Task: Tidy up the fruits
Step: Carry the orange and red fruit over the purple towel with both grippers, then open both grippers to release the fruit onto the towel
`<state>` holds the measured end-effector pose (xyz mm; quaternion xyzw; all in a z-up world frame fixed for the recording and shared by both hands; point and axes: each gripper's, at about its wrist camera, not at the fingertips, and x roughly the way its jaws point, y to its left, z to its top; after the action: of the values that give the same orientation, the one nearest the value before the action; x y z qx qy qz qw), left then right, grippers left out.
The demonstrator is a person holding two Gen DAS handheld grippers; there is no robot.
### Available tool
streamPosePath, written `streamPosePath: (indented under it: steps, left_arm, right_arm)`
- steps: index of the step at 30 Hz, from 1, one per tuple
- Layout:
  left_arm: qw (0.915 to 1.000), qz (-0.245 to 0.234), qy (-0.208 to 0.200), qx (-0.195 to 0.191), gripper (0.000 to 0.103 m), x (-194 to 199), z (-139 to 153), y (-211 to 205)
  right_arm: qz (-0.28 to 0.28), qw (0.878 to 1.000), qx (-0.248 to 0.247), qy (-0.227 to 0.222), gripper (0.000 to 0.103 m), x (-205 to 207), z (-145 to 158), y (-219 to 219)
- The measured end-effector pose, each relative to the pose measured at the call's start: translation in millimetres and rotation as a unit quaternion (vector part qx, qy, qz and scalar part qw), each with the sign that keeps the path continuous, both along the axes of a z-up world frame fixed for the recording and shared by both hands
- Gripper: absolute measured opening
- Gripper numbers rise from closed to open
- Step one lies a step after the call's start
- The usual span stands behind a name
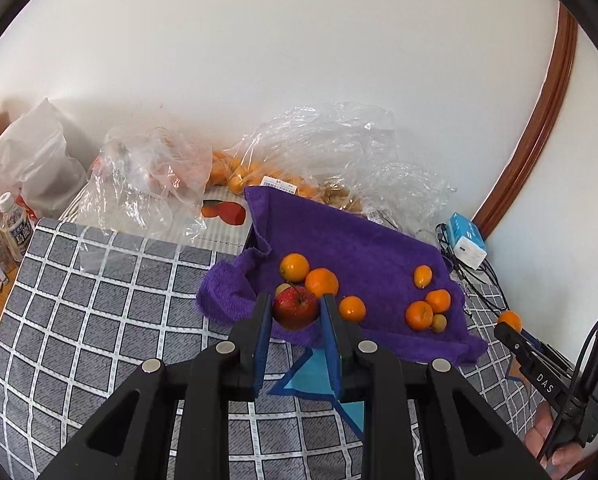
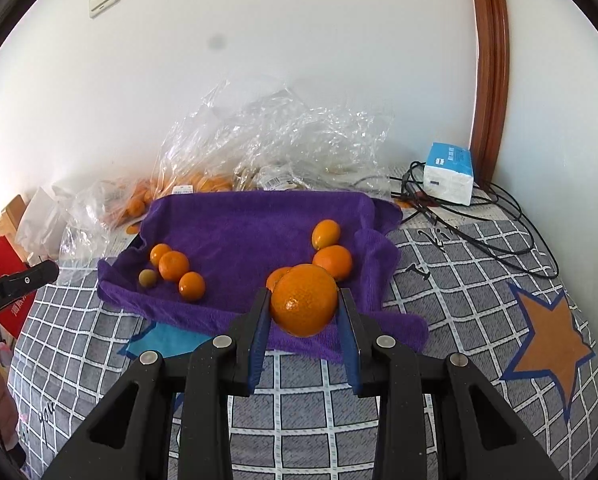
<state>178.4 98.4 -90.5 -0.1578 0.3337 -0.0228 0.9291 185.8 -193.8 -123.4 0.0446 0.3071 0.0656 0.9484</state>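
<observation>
Left gripper (image 1: 295, 310) clamped on apple (image 1: 295, 307); right gripper (image 2: 303, 306) clamped on orange (image 2: 303, 299), seemingly lifted above purple towel (image 2: 255, 224).

The right claw (image 2: 303, 308) grips a large orange (image 2: 303, 305) between its blue-padded fingers (image 2: 259, 332), held above the near edge of a purple towel (image 2: 251, 224). The towel lies on a grey checked bedcover (image 2: 439, 320) and carries two small groups of oranges, left (image 2: 174, 266) and right (image 2: 333, 262). Crumpled clear plastic bags (image 2: 275, 140) sit behind, and a white-and-blue box (image 2: 447, 174) rests on black cables (image 2: 499, 232).
</observation>
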Motion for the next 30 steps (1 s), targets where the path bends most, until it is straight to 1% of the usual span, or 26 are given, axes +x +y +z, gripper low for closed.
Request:
streamPosePath:
  steps: [5, 9, 15, 18, 24, 30]
  left_arm:
    - [1.0000, 0.002, -0.005, 0.003, 0.023, 9.2, 6.3, -0.4]
    - [1.0000, 0.006, -0.001, 0.002, 0.023, 23.5, 7.1, 1.2]
    - [0.9999, 0.014, 0.006, -0.002, 0.023, 47.0, 1.6, 8.7]
    - [0.9997, 0.017, 0.017, -0.004, 0.023, 65.1, -6.7, 12.2]
    - [0.9991, 0.011, 0.039, -0.008, 0.023, 104.4, -25.3, 10.4]
    - [0.9984, -0.004, 0.057, -0.002, 0.023, 141.9, -42.2, -4.7]
  right_arm:
    - [0.000, 1.000, -0.002, 0.004, 0.032, 14.3, 4.8, 0.6]
    - [0.003, 1.000, -0.005, 0.006, 0.032, 28.0, 6.6, 2.2]
    - [0.010, 1.000, -0.009, 0.014, 0.032, 63.1, 2.3, 7.3]
    - [0.015, 1.000, -0.015, 0.020, 0.032, 83.0, -5.1, 12.0]
    - [0.031, 0.998, -0.027, 0.056, 0.032, 129.4, -30.0, 23.7]
    - [0.058, 0.993, -0.059, 0.079, 0.032, 151.3, -52.4, 40.7]
